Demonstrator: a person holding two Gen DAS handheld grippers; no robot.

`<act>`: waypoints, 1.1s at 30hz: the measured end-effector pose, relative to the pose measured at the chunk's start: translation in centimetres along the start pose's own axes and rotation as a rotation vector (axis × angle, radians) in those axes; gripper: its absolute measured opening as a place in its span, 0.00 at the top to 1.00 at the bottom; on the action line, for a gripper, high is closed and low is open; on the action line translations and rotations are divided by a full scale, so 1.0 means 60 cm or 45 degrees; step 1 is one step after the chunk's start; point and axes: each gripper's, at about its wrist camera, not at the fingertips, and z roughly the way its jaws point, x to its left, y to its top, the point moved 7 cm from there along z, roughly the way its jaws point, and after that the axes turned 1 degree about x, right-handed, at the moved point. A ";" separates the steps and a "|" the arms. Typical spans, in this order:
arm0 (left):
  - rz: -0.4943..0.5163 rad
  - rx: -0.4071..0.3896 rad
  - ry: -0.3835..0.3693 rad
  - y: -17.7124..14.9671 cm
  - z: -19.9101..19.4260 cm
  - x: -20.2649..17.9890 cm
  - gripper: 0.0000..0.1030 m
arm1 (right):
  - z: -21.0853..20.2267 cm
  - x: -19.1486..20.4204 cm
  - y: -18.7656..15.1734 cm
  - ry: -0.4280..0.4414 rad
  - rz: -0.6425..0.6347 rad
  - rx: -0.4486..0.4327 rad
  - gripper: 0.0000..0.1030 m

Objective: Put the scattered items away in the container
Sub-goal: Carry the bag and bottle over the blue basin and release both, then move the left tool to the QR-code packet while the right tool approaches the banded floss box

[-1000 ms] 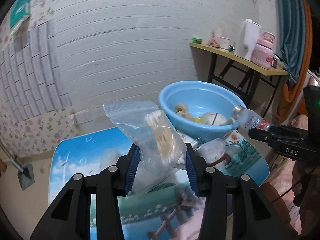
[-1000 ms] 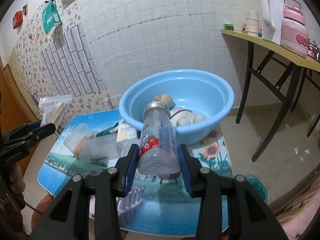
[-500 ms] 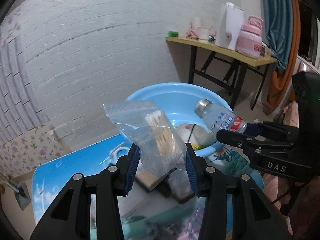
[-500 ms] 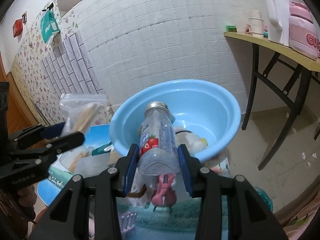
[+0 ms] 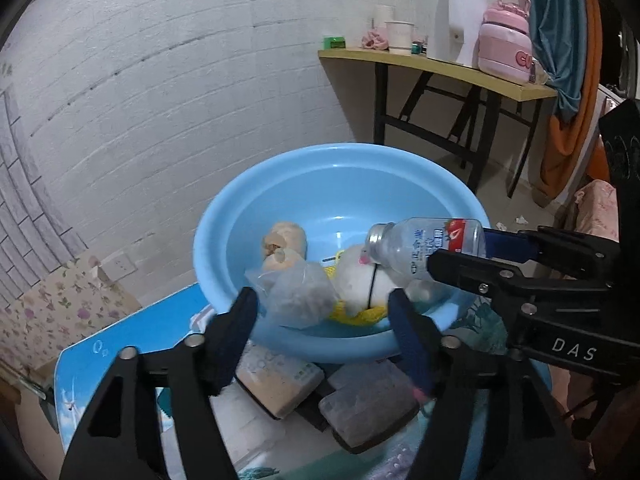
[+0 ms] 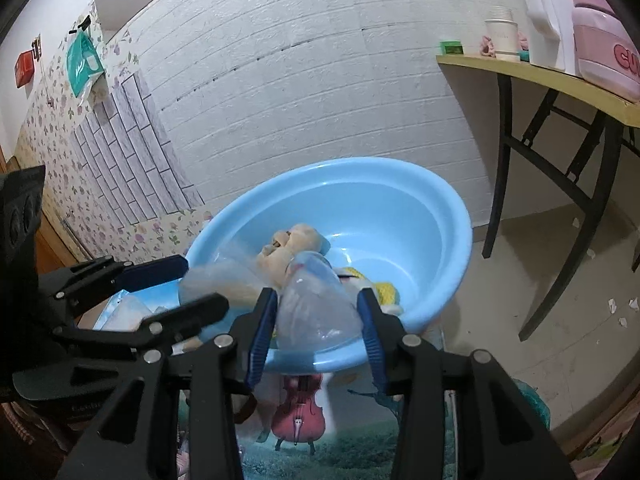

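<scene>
The left gripper (image 5: 322, 316) stood spread wide over the near edge of the blue basin (image 5: 224, 216), with nothing pinched between its pads. Just ahead of its fingertips a clear zip bag (image 5: 298, 298) lay inside the basin, free of both pads and blurred. Beyond the bag sat a tan stuffed toy (image 5: 284, 242), and to the bag's right a white plush (image 5: 358, 280) rested on something yellow (image 5: 366, 314). Under this gripper, on the printed table (image 5: 86, 364), lay a flat packet (image 5: 280, 380) and a small grey box (image 5: 368, 408), both tucked against the basin's outer wall.

Further right, the right gripper (image 6: 318, 322) pointed into the same basin. Seen from the left camera, the clear bottle (image 5: 424, 246) lay between its fingers, silver cap toward the basin's middle, above the white plush. From its own camera the bottle (image 6: 320, 308) appeared smeared between the blue pads (image 6: 262, 328), and whether they still pressed it could not be told. Behind and to the right stood a side table (image 6: 560, 80).
</scene>
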 end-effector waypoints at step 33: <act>-0.265 0.009 0.035 -0.248 -0.148 0.104 0.16 | -0.043 0.093 -0.130 -0.095 -0.074 0.139 0.48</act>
